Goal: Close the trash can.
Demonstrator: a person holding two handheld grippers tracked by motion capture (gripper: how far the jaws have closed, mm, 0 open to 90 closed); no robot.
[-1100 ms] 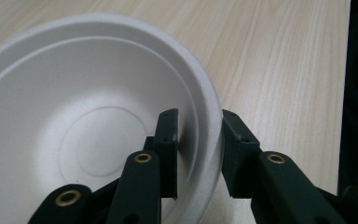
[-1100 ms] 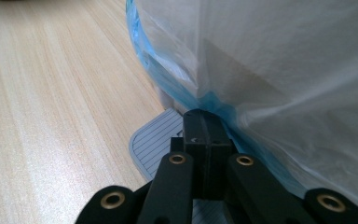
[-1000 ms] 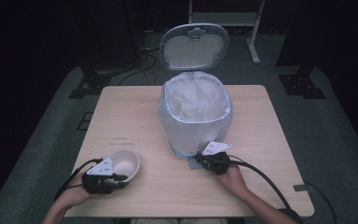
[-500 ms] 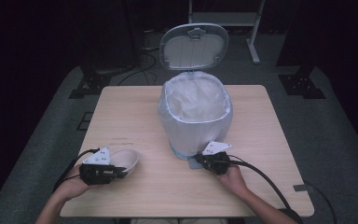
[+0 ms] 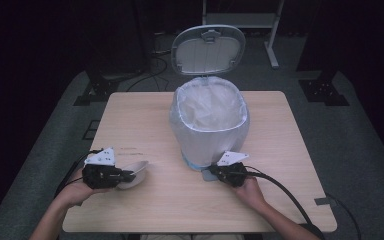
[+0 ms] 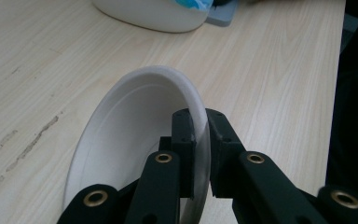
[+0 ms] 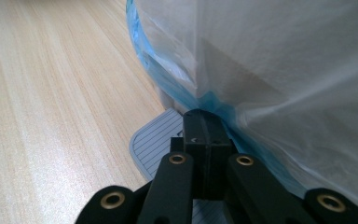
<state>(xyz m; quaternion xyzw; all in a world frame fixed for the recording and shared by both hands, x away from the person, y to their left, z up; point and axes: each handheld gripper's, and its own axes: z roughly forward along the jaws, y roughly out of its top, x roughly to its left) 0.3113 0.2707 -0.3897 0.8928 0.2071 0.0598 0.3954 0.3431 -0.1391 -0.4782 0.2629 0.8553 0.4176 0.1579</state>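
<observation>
Left gripper (image 6: 199, 154): jaws clamping the rim of a white bowl (image 6: 130, 140), one inside, one outside. Bowl is tilting, sitting low over the table (image 5: 130, 125), near-left of the bin (image 5: 209, 120), well apart from it.

Right gripper (image 7: 204, 140): jaws pressed together w/ nothing between them, tips resting on the grey pedal (image 7: 156, 140) at the bin's near base, touching the blue-edged liner (image 7: 279, 70).

Bin lid (image 5: 208, 49) is standing open behind the bin; liner interior looks empty.

Status, est.: lid opening done, pedal being held down. Remaining: bowl needs carrying over to the bin mouth, probably for dumping or dropping in.
</observation>
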